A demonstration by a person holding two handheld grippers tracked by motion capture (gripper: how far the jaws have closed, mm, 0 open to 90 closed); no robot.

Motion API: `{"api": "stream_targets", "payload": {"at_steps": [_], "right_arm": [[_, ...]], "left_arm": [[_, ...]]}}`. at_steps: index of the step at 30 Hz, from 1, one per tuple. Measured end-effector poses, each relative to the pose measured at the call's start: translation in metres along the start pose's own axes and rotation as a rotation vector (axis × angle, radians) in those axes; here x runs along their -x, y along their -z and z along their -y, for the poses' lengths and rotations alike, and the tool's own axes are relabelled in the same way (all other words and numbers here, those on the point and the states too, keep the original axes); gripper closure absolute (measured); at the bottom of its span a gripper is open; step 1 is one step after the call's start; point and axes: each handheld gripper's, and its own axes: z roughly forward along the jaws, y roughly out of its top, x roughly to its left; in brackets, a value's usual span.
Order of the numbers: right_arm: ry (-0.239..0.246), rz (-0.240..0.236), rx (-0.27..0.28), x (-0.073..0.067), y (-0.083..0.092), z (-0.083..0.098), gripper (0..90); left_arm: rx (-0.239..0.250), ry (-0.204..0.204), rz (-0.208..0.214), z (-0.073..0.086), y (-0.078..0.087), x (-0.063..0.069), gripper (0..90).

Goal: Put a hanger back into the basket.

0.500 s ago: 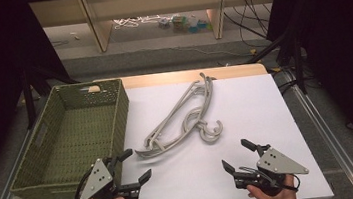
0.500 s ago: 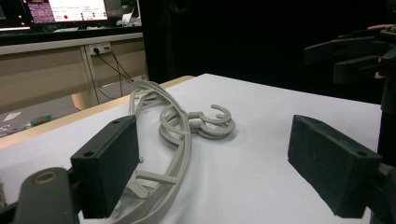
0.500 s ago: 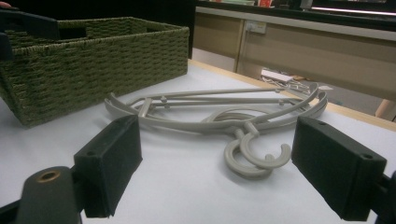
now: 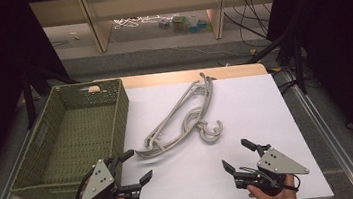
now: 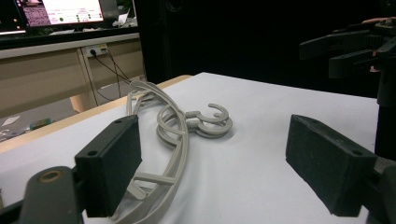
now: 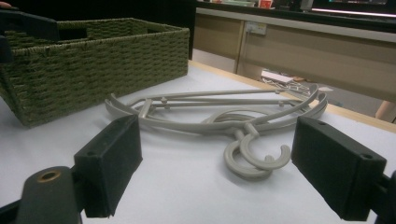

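Hangers (image 4: pixel 182 120): curved, smooth grey plastic

White table (image 4: pixel 253 171) with grey hangers (image 4: pixel 182 121) beside green basket (image 4: pixel 75 133)

hangers (image 4: pixel 182 119): pale grey | basket (image 4: pixel 120 106): olive green, woven | table cover (image 4: pixel 255 105): white | hand-held gripper jaws: black

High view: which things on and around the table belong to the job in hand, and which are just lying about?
In the job: grey hangers, green woven basket, left gripper and right gripper, both open.
Lying about: white cable, small items on the floor beyond the table.
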Motion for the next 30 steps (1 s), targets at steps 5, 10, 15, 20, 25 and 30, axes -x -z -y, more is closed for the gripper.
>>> {"api": "stream_targets", "payload": {"at_steps": [5,10,15,20,25,30], "right_arm": [[-0.007,0.002,0.003,0.001,-0.001,0.0,17.2],[-0.012,0.01,-0.004,0.003,-0.002,0.002,19.2],[-0.013,0.021,-0.023,0.004,0.0,0.002,19.9],[-0.012,0.038,-0.018,0.004,0.0,0.002,20.2],[-0.011,0.039,-0.023,0.005,0.001,0.002,20.2],[-0.003,0.028,-0.019,0.004,0.0,0.002,20.3]], "left_arm": [[-0.007,0.014,0.009,-0.001,-0.003,0.001,18.0],[-0.022,0.02,0.02,-0.009,-0.011,0.003,17.4],[-0.046,0.023,0.023,-0.017,-0.025,0.005,17.2],[-0.14,0.004,-0.004,-0.024,-0.047,0.003,19.7],[-0.223,-0.02,-0.002,-0.022,-0.061,0.006,19.2],[-0.299,-0.038,-0.013,-0.028,-0.083,0.003,19.0]]}}
